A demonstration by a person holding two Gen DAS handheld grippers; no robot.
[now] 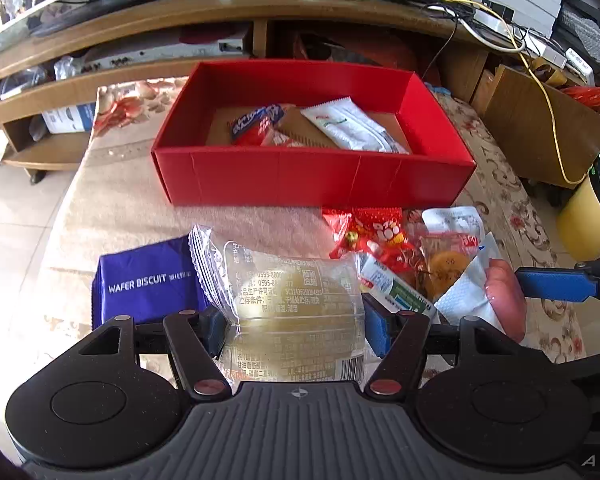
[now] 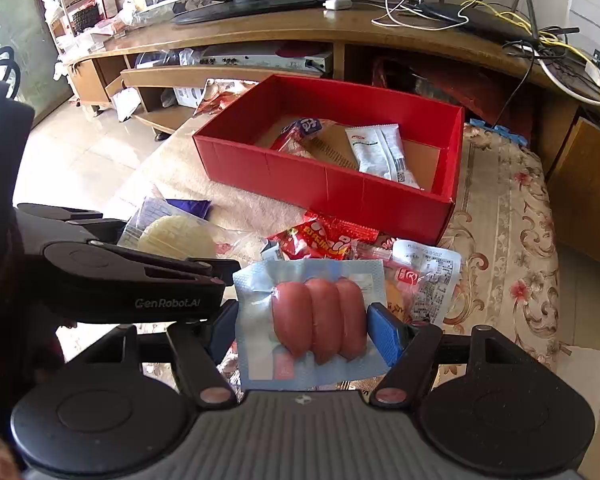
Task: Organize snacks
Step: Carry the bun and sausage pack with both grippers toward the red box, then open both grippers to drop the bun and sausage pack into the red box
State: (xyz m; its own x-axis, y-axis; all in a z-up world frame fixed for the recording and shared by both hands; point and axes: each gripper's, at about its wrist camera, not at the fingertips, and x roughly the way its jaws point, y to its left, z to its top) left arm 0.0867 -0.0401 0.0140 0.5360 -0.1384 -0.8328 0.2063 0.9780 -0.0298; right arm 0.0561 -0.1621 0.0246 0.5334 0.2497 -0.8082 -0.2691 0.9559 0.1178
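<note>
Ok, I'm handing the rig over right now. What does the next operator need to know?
Left gripper: shut on the clear-wrapped round yellow pastry.
Right gripper: shut on the vacuum-sealed pink sausage pack.
Red cardboard box: holds a few packets, including a white sachet.
Left to do: box both held items, then the purple wafer biscuit pack and the red snack packets lying in front of the box.

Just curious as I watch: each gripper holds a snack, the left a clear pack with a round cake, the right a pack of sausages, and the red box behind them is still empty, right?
Not quite. The red box already holds a few snack packets, as the left wrist view shows. The rest is right.
</note>
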